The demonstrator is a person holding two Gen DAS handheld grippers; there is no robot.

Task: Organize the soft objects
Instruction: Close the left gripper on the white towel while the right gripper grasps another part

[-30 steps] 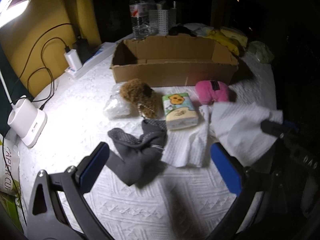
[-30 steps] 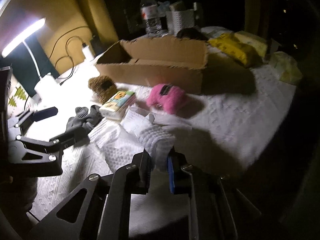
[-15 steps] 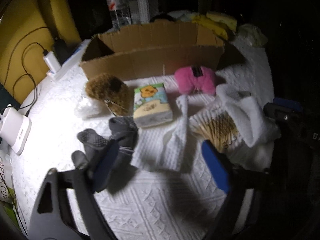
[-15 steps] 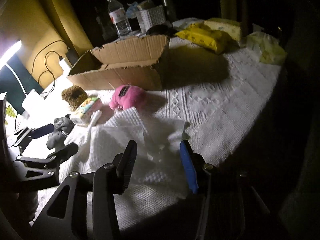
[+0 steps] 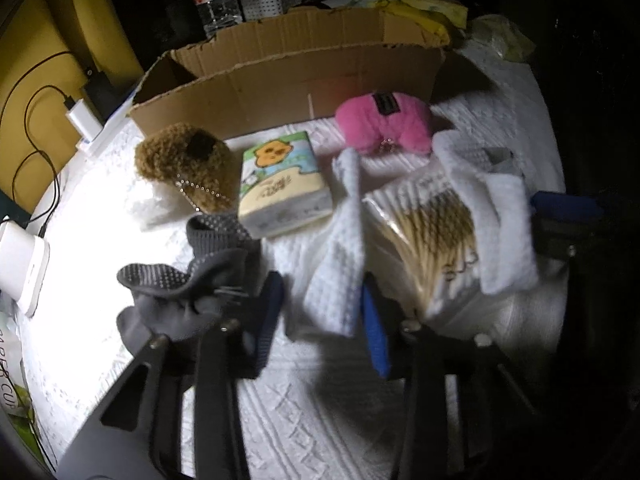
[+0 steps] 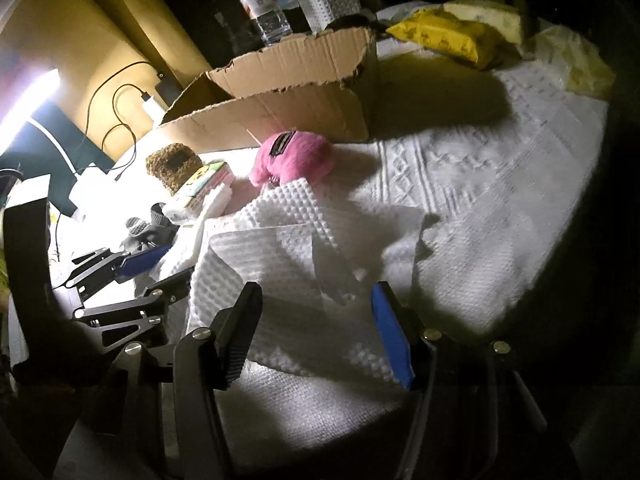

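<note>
Left gripper, lower centre: jaws closing around the white towel's corner, not yet pressing. Right gripper: jaws opening, towel between, loose. Box sits upper centre.

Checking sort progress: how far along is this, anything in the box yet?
Done: nothing visibly; the visible part of the box holds nothing.
In hand: left gripper is closing around a fold of the white towel; right gripper is opening over the same towel, no grip.
Left: brown plush, pink plush, grey sock, tissue pack all on the table.
</note>
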